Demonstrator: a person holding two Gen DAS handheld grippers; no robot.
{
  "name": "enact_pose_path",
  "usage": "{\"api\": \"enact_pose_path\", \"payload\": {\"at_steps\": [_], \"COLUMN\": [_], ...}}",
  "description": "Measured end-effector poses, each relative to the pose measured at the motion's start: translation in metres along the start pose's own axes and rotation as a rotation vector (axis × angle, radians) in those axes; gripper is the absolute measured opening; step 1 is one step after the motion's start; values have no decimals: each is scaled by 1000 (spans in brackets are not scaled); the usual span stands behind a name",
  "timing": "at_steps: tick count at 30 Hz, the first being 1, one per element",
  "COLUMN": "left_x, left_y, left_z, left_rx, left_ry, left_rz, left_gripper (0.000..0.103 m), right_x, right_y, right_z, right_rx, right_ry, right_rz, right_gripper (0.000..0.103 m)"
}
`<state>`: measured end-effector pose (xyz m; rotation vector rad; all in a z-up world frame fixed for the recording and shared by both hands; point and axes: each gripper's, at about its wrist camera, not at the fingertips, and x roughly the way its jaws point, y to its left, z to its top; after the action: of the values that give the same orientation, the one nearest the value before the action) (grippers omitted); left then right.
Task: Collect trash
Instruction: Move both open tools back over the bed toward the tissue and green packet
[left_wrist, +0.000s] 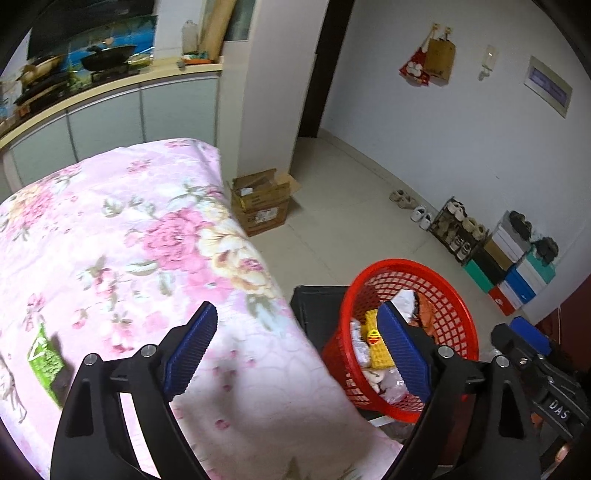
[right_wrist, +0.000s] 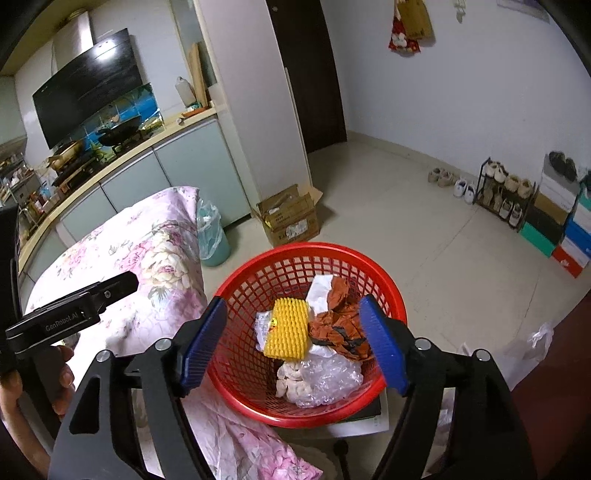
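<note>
Right wrist: yellow foam net (right_wrist: 289, 328) lies lengthwise, tilted, in red basket (right_wrist: 258, 266).

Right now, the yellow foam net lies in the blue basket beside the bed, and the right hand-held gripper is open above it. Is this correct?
One detail is wrong: the basket is red, not blue. The right wrist view shows the yellow foam net lying in it beside the bed, with the right hand-held gripper open and empty above it.
</note>
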<state>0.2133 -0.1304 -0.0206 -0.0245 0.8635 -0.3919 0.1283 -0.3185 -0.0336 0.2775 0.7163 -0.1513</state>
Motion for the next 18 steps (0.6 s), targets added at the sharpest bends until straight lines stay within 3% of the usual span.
{"api": "enact_pose_path", "payload": {"at_steps": [18], "left_x": [-70], "left_y": [68], "left_z": [-22], "left_rx": [-74], "left_ry": [-154], "left_rz": [189], "left_gripper": [88], "right_x": [-7], "right_y": [47], "right_z": [-3], "right_rx": [-85], "right_ry": [-10], "right_rz": [67], "right_gripper": [77]}}
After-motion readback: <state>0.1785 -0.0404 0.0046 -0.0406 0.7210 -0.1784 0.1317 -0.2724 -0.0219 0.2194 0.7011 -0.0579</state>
